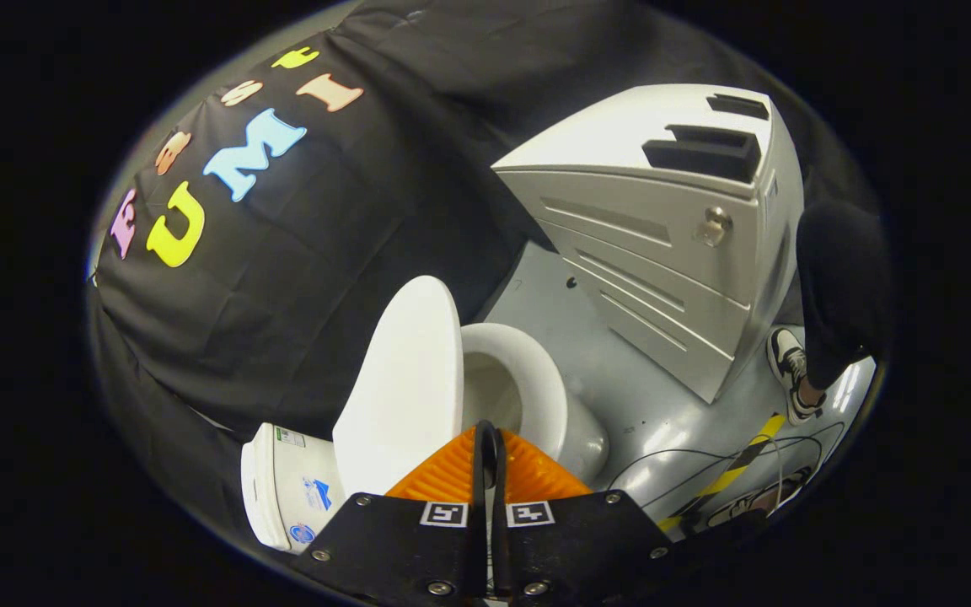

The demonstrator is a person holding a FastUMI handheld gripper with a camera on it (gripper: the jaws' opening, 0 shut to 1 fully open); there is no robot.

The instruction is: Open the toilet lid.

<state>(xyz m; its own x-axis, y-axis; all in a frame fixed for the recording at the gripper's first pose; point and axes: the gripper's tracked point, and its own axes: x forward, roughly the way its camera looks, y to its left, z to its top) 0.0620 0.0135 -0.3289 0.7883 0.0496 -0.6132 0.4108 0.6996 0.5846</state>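
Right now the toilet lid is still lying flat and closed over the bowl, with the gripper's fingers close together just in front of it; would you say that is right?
Not quite: in the gripper view the toilet lid is already raised, standing up with the bowl open beside it. The rest holds: the gripper has its fingers close together just in front of it, holding nothing.

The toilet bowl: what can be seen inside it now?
The lid stands raised, so the toilet bowl shows a bare white inner wall. Its bottom is hidden behind the gripper, whose fingers are closed together, holding nothing.
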